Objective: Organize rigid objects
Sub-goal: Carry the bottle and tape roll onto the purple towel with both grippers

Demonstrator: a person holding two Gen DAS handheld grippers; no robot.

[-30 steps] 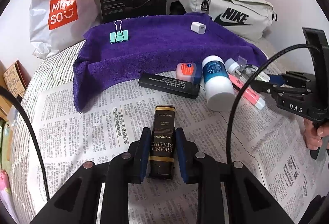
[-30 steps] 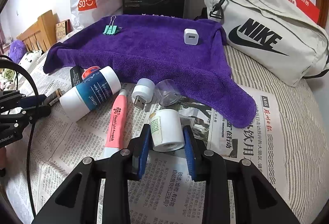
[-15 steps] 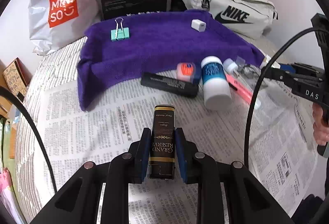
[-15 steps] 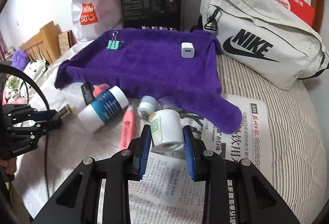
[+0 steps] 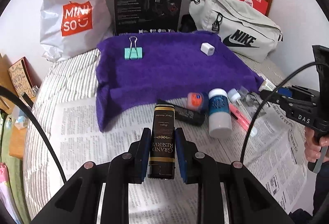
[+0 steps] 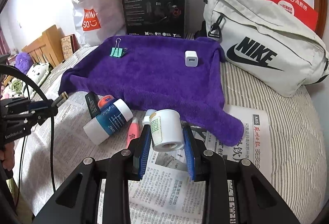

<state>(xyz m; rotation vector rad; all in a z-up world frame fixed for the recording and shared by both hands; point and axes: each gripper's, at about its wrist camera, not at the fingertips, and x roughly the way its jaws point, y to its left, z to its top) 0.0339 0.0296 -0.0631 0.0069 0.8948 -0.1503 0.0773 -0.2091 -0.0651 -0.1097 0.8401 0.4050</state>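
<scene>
As two lie on towel (image 6: 156, 78): one clip (image 6: 117, 52), one charger (image 6: 191, 58).

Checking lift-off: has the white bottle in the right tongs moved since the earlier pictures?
Yes. The white bottle has risen off the newspaper, now overlapping the purple towel edge.

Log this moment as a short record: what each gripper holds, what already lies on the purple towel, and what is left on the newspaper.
left gripper: shut on black Grand Reserve box
right gripper: shut on white bottle
purple towel: carries green binder clip and white charger cube, set apart
newspaper: blue-and-white bottle, pink pen, orange-capped item, flat black box, lying close together
behind the towel: Miniso bag, black Hecate box, Nike bag
</scene>
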